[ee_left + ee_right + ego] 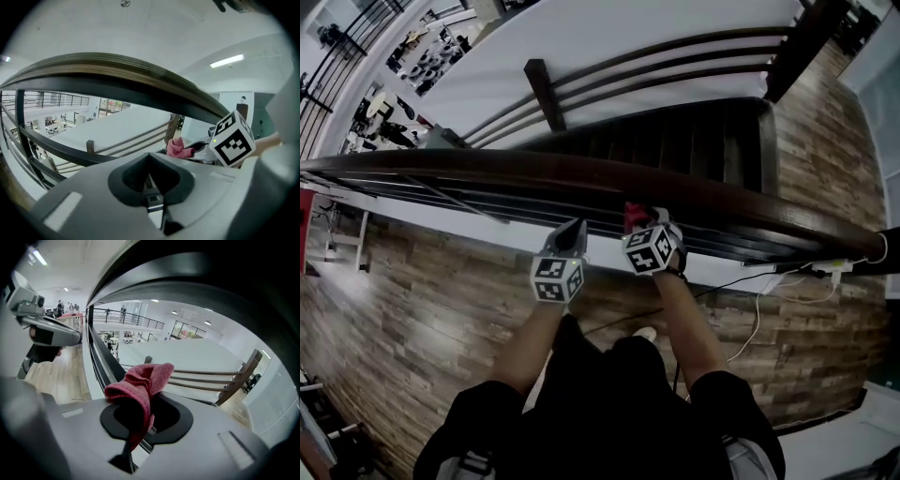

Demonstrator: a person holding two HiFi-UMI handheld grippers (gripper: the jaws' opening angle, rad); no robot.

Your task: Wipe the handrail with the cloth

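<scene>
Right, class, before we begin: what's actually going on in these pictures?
A person stands at a dark curved wooden handrail above a stairwell, with a hand-held gripper in each hand. The right hand-held gripper is shut on a crumpled pink-red cloth, held close to the rail's near edge; whether it touches cannot be told. The left hand-held gripper is shut on nothing, just beside it.

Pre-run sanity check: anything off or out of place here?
Nothing spilled or damaged. The right tool is shut on the bunched cloth by the handrail; left tool is shut, empty. Only oddity: loose cables trailing over the floor at the railing's foot, to the person's right, a possible trip risk.
</scene>
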